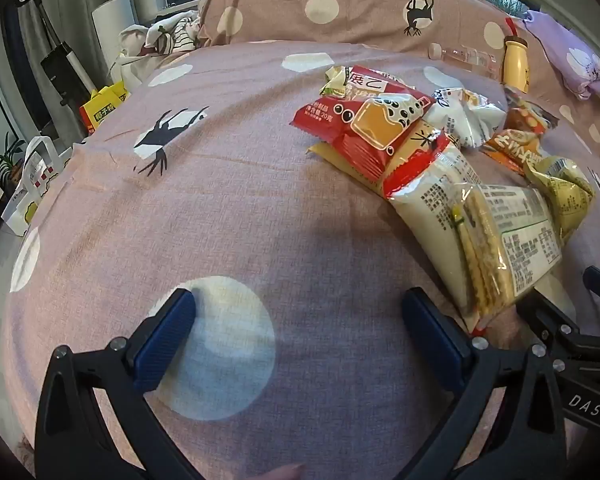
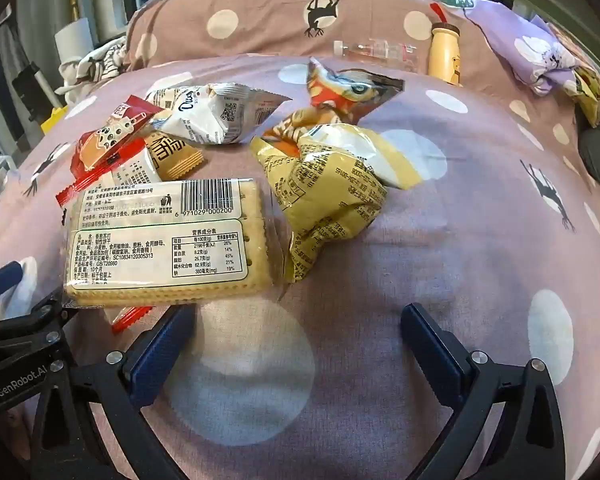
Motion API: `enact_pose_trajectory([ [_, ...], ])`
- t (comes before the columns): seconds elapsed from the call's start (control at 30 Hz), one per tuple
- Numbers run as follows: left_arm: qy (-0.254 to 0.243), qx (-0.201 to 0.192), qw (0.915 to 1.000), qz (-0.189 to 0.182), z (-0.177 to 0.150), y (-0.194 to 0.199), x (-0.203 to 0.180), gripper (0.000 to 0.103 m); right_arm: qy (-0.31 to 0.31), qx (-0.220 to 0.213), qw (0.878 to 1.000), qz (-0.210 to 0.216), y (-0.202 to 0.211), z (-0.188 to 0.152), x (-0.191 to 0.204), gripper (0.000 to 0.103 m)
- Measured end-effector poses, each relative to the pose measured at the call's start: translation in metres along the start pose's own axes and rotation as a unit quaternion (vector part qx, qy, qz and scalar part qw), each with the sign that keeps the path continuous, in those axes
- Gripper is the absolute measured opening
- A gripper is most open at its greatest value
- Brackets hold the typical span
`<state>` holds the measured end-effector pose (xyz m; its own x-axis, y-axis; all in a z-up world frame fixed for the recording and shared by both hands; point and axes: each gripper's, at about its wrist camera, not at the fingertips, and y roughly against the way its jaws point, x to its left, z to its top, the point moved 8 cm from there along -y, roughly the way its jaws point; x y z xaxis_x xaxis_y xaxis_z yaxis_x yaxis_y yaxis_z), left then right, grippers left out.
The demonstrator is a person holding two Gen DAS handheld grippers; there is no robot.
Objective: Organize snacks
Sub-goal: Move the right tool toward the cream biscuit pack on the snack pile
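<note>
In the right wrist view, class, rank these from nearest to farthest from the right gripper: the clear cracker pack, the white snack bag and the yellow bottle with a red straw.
1. Clear cracker pack: just ahead-left of the open right gripper.
2. White snack bag: mid-bed, behind the crackers.
3. Yellow bottle: far right, against the pillow.

Readable print on the snack packs and the gripper frames

The clear cracker pack (image 2: 160,240) carries a barcode numbered 6 971029 000200, a nutrition table and "GB/T20980". The red pouch (image 1: 364,120) shows "20克". The white pouch (image 2: 216,114) bears a QR code and cursive lettering too curled to read. One black gripper frame (image 1: 584,404) reads "DAS"; the other (image 2: 20,384) reads "GenRobot.AI".
</note>
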<state>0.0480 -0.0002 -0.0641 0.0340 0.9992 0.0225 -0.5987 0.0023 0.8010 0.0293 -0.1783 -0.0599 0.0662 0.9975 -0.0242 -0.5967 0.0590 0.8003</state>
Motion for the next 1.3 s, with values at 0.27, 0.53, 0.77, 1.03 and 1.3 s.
enact_pose_trajectory([
  [0.27,-0.001,-0.001,1.0,0.001,0.0002,0.0,0.0002,0.103,0.0,0.0,1.0,-0.001,0.0002,0.0002,-0.0002,0.103],
  [0.53,-0.002,-0.003,1.0,0.002,0.0004,0.0007,0.0014,0.103,0.001,-0.002,1.0,-0.001,0.0007,0.0004,-0.0001,0.103],
  [0.77,-0.002,-0.002,1.0,0.003,0.0003,0.0,0.0018,0.103,0.001,0.0,1.0,-0.001,0.0,0.0003,0.0,0.103],
  [1.03,-0.004,-0.001,1.0,0.005,0.0021,-0.001,0.0013,0.103,0.001,0.0,1.0,-0.001,0.0003,0.0003,-0.0003,0.103],
  [1.3,-0.003,0.0,1.0,0.004,0.0023,-0.0021,0.0028,0.103,0.001,0.0,1.0,-0.001,0.0004,0.0003,0.0,0.103],
])
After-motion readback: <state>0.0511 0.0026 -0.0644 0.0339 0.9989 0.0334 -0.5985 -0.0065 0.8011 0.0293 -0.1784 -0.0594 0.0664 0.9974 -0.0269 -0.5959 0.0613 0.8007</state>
